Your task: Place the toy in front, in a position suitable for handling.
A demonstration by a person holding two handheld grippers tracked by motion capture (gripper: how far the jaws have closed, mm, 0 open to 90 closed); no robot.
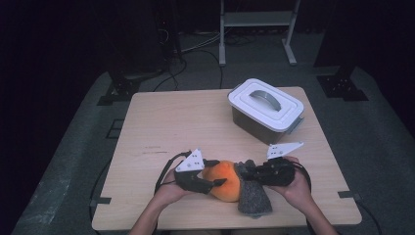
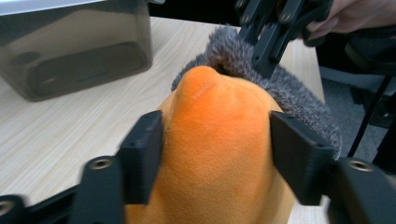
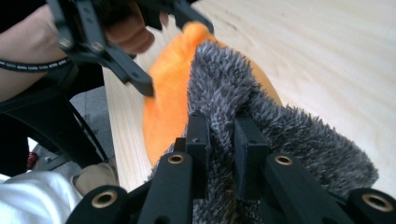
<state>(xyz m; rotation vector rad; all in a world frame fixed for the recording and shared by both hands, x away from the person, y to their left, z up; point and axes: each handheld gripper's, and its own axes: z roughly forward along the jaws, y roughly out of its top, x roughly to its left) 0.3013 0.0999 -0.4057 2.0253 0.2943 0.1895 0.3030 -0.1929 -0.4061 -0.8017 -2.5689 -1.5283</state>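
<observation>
The orange plush toy [image 2: 219, 154] and grey fuzzy cloth [image 3: 261, 116] look soft, light and squashy. The left gripper [image 2: 217, 149] has its fingers around the toy's middle, probably pressing; the right gripper [image 3: 222, 140] pinches the cloth's edge.

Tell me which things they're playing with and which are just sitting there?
In use:
- orange soft thing, between the left tool jaws
- grey fuzzy piece, pinched by the right tool

Just sitting there:
- lidded box at the far side of the table
- metal frame on the floor behind

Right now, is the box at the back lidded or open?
Lidded. The white lid sits flat on the grey storage box, handle lying down on top, at the far right of the table.
</observation>
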